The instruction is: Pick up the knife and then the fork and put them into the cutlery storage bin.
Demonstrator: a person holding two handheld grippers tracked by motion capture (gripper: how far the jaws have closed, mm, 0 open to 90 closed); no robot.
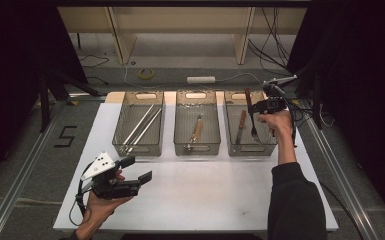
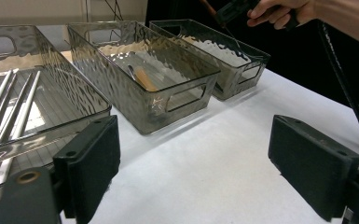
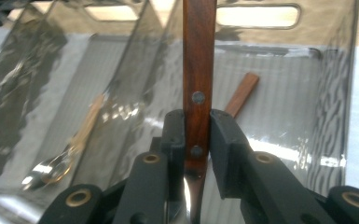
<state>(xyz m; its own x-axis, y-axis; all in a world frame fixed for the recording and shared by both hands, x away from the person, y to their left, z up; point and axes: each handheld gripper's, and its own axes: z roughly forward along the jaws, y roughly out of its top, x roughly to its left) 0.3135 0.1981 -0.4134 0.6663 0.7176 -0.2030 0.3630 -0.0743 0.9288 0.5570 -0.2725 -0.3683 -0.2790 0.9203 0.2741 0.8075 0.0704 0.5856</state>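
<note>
Right gripper (image 3: pixel 197 135) clamps a fork (image 3: pixel 198 70) by its dark wooden, two-riveted handle (metal tines hanging down) above the right-hand bin (image 1: pixel 267 145); left gripper (image 1: pixel 136 170) gapes wide.

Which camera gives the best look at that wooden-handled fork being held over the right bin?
The right gripper view: the fork stands close up, its riveted handle pinched in the right claw. The high view shows it small over the right bin; the left gripper view barely catches it, far off.
</note>
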